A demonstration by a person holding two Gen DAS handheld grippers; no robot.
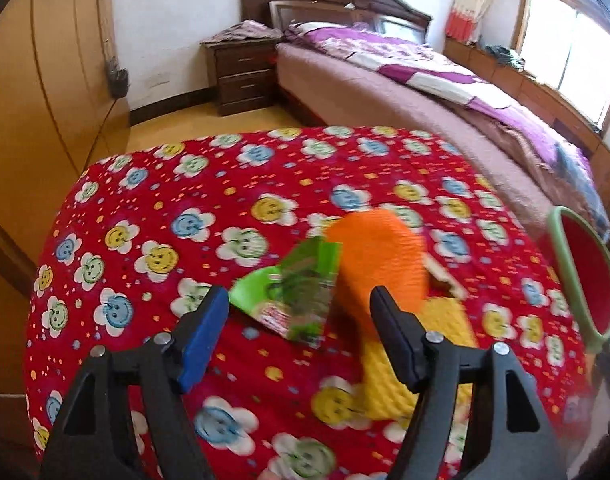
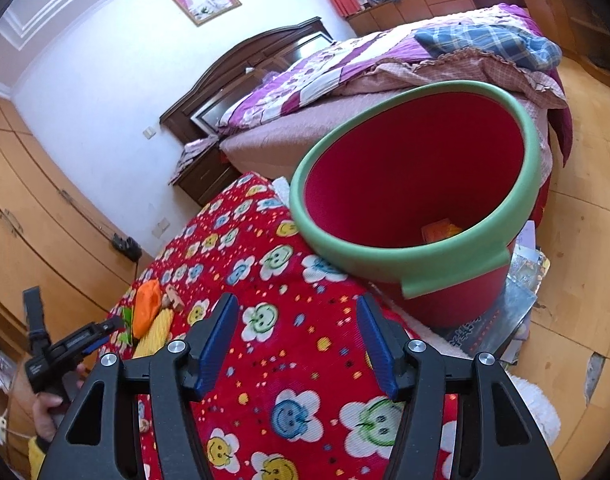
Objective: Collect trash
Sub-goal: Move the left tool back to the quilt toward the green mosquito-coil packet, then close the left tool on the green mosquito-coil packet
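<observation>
Red flower-print cloth covers the bench [image 1: 153,200], where the red bin [image 2: 425,184] already holds one scrap while green wrapper [image 1: 301,292], orange piece [image 1: 381,264] and yellow piece [image 1: 449,320] remain before the left tongs [image 1: 301,340], gaping empty like the right tongs [image 2: 297,340].

A green wrapper [image 1: 301,292] with printed pictures lies crumpled on the red flowered cloth [image 1: 209,184], one corner lifted. Touching its right edge is an orange bumpy piece [image 1: 379,264], rounded and standing higher than the rest. A yellow textured piece [image 1: 433,356] lies flat just below the orange one, partly under it. A small tan scrap [image 1: 445,280] lies at the orange piece's right side. The four form one tight cluster. Well apart from them, at the cloth's edge, stands a red bin [image 2: 417,184] with a green rim, upright, with an orange packet [image 2: 441,230] lying at its bottom.
</observation>
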